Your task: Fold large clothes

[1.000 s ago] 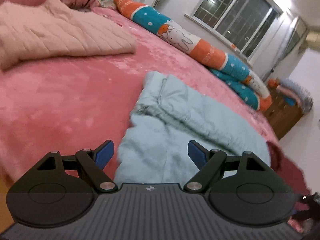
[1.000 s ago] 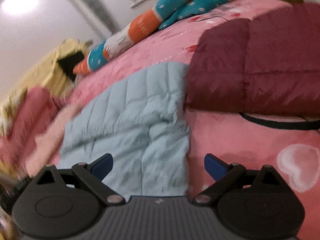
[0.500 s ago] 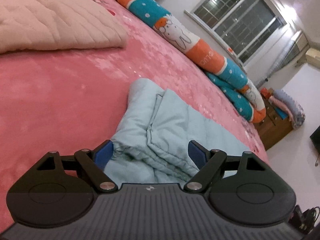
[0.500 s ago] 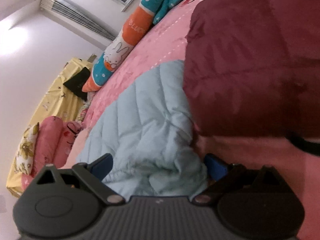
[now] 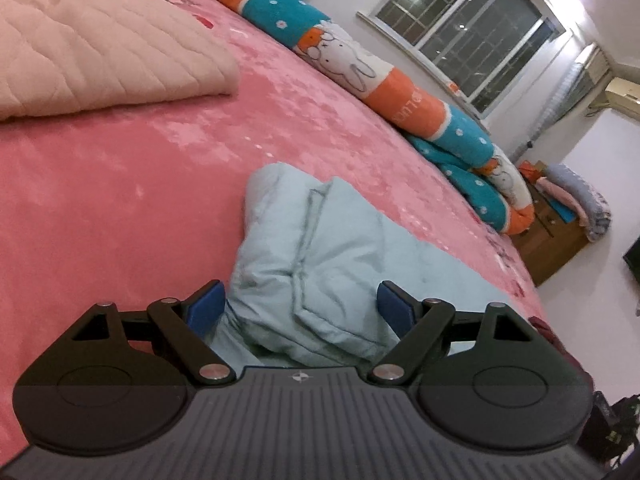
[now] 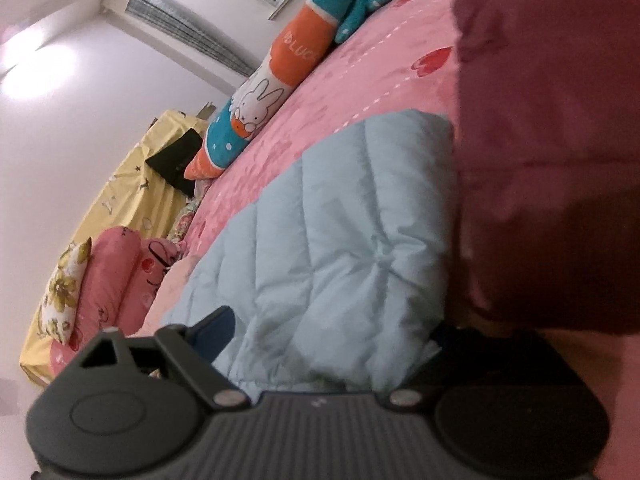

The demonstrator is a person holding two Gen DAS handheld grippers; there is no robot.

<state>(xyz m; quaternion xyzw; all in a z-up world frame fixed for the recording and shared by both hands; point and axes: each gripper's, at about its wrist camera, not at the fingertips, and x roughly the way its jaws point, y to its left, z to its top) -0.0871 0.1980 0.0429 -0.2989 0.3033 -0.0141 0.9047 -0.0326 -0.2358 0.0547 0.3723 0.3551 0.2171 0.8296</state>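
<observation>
Left gripper [image 5: 302,306] spread wide, blue pads [image 5: 206,304] either side of the near bunched corner of the light-blue quilted jacket [image 5: 320,256], not yet pressing it. From there the garment runs off toward one o'clock across the pink bedspread [image 5: 100,184], a folded flap lying on top, the rabbit-print bolster [image 5: 360,68] well beyond at twelve to two. Right gripper [image 6: 326,334] also wide but closing, the jacket's [image 6: 332,240] near hem between its jaws, pads apparently not clamped; right pad in shadow, contact hard to tell. There the quilted panel stretches toward twelve o'clock, its right edge against the maroon padded coat [image 6: 552,140] at two. Both hands equally near, one at each end of the near edge; likely a two-handed pinch and lift away.
</observation>
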